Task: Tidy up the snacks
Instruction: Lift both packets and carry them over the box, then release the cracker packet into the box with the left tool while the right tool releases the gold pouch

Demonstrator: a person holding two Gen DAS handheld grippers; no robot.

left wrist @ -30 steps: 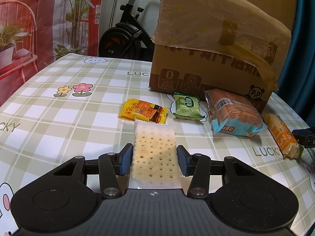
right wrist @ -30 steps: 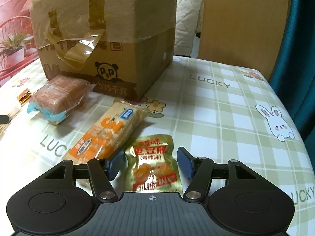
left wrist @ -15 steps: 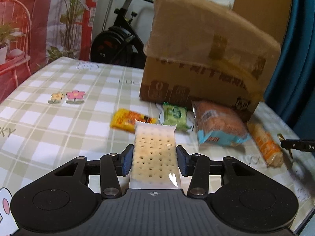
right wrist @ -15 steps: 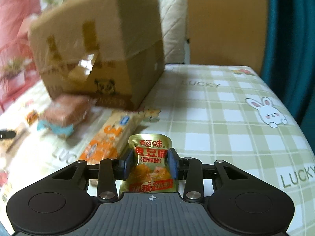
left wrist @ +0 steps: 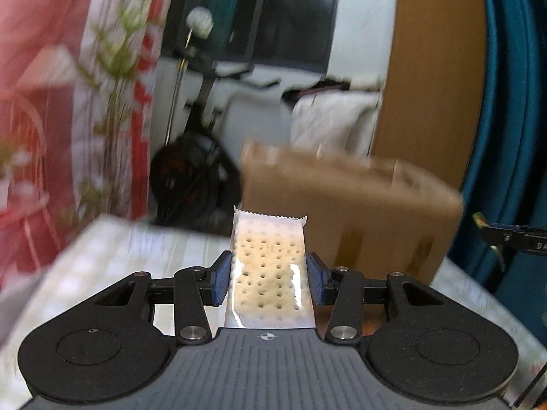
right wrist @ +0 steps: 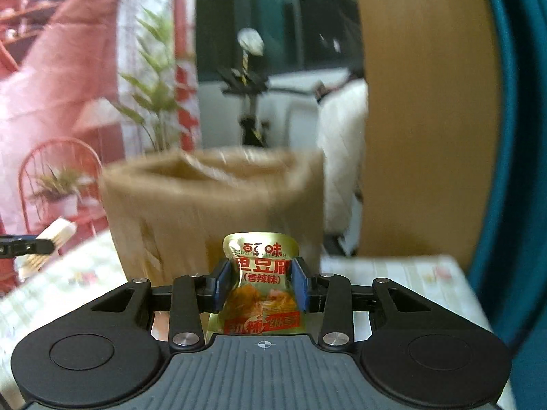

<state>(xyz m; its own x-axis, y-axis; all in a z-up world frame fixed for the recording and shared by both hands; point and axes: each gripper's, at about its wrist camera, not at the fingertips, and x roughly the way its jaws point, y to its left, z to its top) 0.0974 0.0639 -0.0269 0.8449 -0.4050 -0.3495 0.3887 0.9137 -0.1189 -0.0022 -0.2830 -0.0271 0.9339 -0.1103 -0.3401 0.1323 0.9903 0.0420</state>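
Clear-wrapped cracker pack (left wrist: 268, 270) clamped in left claw (left wrist: 268, 276); gold tofu pouch (right wrist: 261, 283) — pinched in right claw (right wrist: 262, 283).

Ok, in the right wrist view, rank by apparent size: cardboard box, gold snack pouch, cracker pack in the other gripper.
1. Cardboard box, by far the largest, though blurred.
2. Gold snack pouch, clamped in the right gripper; nearness to the camera inflates it.
3. Cracker pack, at the left edge, farther off, partly hidden.
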